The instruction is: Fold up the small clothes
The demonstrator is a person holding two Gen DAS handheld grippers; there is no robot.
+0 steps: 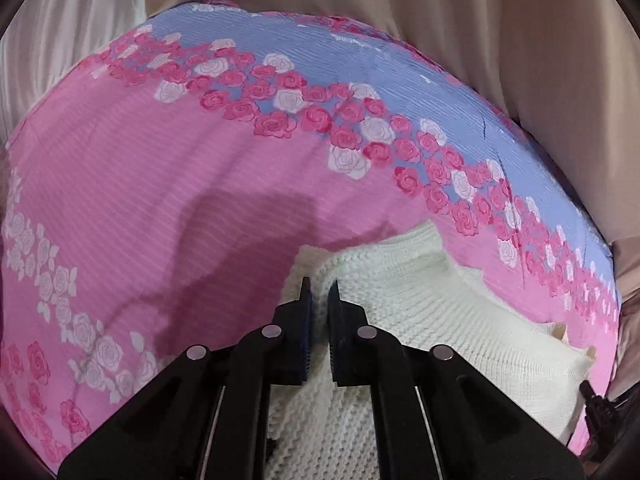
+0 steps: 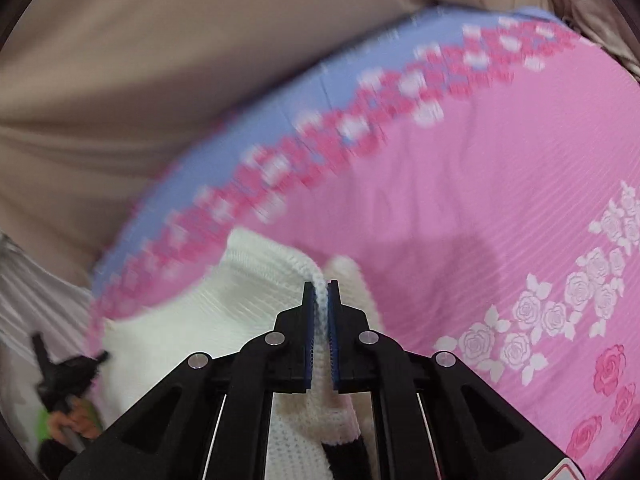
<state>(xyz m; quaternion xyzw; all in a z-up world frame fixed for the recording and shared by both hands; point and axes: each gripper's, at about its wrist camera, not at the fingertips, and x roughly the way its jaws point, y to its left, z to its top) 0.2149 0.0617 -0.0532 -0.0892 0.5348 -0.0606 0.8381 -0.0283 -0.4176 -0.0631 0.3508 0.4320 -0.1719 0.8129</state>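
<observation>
**Right wrist view: knit edge pinched, fold under way**

Right wrist view shows the right gripper [image 2: 321,286] closed nearly all the way on a ridge of the white knit garment [image 2: 256,280]; a cord-like edge of yarn stands between the blue pads [image 2: 308,320]. Background is streaked, so this tool is likely in motion.

Left wrist view: the left gripper [image 1: 320,284] has its jaws narrowly parted with knit between them. Pads appear to press the fabric, though contact at the tips is hard to confirm. The garment [image 1: 420,292] lies bunched on the pink and blue rose-print bedcover [image 1: 160,184], near its front edge, partly lifted by both tools. Beige sheet [image 1: 440,20] lies beyond the cover.

Judgement: step in hand is the carry-over of a fold, both tools holding one edge of the garment. Next move calls for bringing that edge across level, both sides together, and laying it on the opposite edge before letting go. Risk: loose knit stretches and sags between the two holds.
</observation>
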